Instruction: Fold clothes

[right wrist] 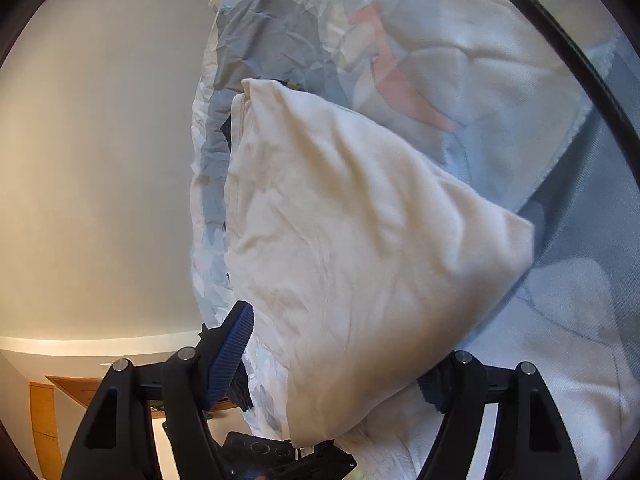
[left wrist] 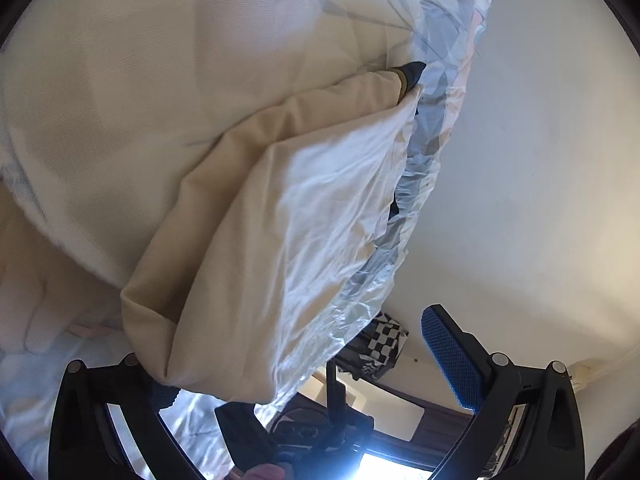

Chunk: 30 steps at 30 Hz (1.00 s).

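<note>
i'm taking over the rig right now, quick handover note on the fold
Left gripper: open, cream garment draped over one finger, the other pad bare.
Right gripper: jaws wide, garment corner between the fingers; grip unclear.
Garment: lifted and hanging doubled over in front of both cameras, above the patterned bed sheet.
Done: seemingly one rough fold.
Left: secure both corners, lay it flat, finish folding.
</note>
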Motion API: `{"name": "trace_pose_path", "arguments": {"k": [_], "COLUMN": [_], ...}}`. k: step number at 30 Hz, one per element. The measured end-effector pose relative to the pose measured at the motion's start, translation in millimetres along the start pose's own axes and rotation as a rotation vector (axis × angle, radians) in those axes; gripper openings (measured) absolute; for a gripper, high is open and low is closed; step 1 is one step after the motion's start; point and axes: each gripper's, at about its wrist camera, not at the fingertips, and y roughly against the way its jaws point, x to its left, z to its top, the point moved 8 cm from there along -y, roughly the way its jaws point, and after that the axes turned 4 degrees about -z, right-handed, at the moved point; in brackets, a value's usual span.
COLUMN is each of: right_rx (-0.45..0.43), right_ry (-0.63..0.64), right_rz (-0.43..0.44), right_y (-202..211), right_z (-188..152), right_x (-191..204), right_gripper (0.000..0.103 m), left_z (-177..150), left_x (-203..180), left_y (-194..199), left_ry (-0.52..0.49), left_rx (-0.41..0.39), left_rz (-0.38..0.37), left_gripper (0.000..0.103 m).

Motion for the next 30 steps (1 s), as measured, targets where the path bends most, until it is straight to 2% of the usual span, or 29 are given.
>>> {"name": "trace_pose_path", "arguments": {"k": [3,14,22,25,28,30], "right_rx": [0.013,0.062,0.066,0.063,0.058,0.038], "right_ry": [-0.011,-0.096,-0.095,-0.091,-0.093,-0.075], "right_rz": [-0.015,-0.097,-0.119,-0.141,-0.167,-0.202], "right_y": [3.9,11.5,21.9,19.1,15.0,15.1], "right_z": [0.7,-6.3,-1.1,5.5,11.9,16.7], "right_x": [4.3,-4.8,-2.9,-6.0,-16.9,-26.4], "right_gripper": [0.078,0.079,0.088,0.088,0.088,0.088], "left_z": [-2.5,-13.0,-18.5,-15.1,-6.0,-2.3], "left_x": [-12.5,7.2,-1.3,3.2,13.2,16.9], "left_y": [-0.6,3.6,12.2,8.4,7.1,4.9], "left_ry": [0.024,0.144,0.151,0.126,0.166,0.141], "left_rx": [0.009,0.004,0.014,0.030,0.012,0.006], "left_rz": [-0.026,0.043,0.049,0.083,0.076,0.088], "left_gripper": [0.103,0.103,0.103,0.103,0.103,0.103]}}
